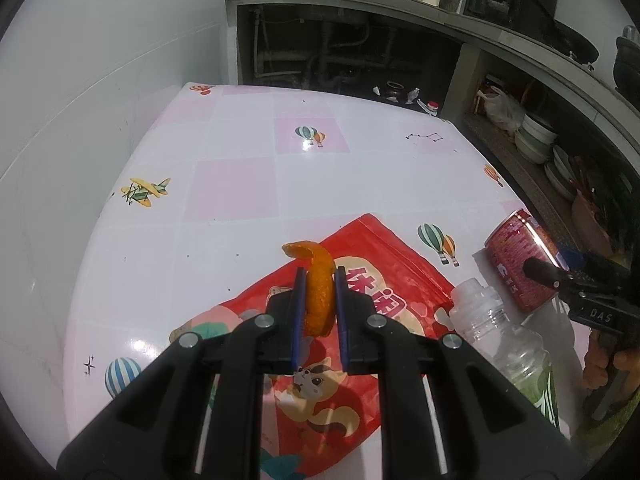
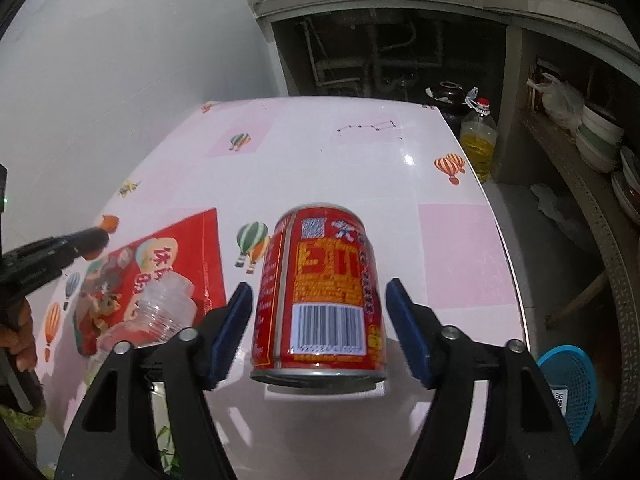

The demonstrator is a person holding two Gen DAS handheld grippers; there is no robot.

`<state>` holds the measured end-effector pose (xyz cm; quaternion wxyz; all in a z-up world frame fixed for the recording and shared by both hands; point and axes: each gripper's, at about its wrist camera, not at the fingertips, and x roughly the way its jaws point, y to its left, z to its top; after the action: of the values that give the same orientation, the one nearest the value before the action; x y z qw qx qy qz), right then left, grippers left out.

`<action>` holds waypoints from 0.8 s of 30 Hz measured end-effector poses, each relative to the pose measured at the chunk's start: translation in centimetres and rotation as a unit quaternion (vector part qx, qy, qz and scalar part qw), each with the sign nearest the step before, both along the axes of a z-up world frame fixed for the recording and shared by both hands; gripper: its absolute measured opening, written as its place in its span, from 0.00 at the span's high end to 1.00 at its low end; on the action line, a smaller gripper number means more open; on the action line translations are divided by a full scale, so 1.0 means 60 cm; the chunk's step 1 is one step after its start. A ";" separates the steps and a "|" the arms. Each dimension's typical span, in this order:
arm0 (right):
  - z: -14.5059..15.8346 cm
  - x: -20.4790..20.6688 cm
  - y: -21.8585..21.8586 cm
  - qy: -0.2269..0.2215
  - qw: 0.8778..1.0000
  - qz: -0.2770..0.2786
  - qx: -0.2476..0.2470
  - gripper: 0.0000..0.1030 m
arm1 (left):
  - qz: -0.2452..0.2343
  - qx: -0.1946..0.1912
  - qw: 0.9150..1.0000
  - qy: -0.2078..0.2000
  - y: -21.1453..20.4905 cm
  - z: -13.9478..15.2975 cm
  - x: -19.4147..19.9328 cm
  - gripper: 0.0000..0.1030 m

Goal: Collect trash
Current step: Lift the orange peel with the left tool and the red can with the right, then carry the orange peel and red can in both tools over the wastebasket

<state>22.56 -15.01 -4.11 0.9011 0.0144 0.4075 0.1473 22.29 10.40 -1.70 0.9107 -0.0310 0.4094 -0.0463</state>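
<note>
My left gripper [image 1: 320, 272] is shut on a curled strip of orange peel [image 1: 318, 292], held above a flat red snack bag [image 1: 384, 280]. A red drink can [image 2: 320, 292] lies on its side on the pink table [image 2: 452, 248], its bottom rim toward the right wrist camera. My right gripper [image 2: 318, 290] is open around the can, with a gap at each blue pad. An empty clear plastic bottle [image 1: 504, 340] with a green label lies between the bag and the can. In the right wrist view the left gripper [image 2: 86, 242] shows at the left edge with the peel [image 2: 109, 222].
The table's right edge [image 2: 508, 264] drops to the floor, where a blue mesh basket [image 2: 568, 388] stands. An oil bottle [image 2: 478, 140] stands beyond the far corner. Stacked bowls [image 1: 536, 136] fill shelves on the right. A white wall [image 1: 100, 80] runs along the left.
</note>
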 end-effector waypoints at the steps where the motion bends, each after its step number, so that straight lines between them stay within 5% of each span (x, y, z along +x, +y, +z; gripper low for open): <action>1: 0.002 -0.001 0.001 -0.002 1.000 0.001 0.001 0.28 | 0.000 -0.001 1.000 -0.001 0.000 0.001 -0.001 0.88; 9: -0.007 0.018 0.009 0.019 1.000 0.002 0.002 0.28 | -0.012 -0.008 1.000 -0.002 -0.011 0.009 -0.007 0.88; 15: -0.014 0.039 -0.008 0.070 0.996 0.011 0.060 0.27 | -0.017 -0.009 1.000 -0.002 -0.015 0.013 -0.008 0.88; 20: -0.027 0.100 -0.044 0.193 0.968 0.028 0.160 0.18 | -0.018 -0.013 1.000 -0.002 -0.014 0.014 -0.010 0.88; 24: -0.045 0.138 -0.051 0.254 0.951 0.017 0.176 0.18 | -0.019 -0.016 1.000 0.001 -0.012 0.013 -0.011 0.88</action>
<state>30.84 -18.07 -6.81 0.7483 0.2024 0.5910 0.2233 21.66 9.65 -0.94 0.9088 -0.0377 0.4096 -0.0701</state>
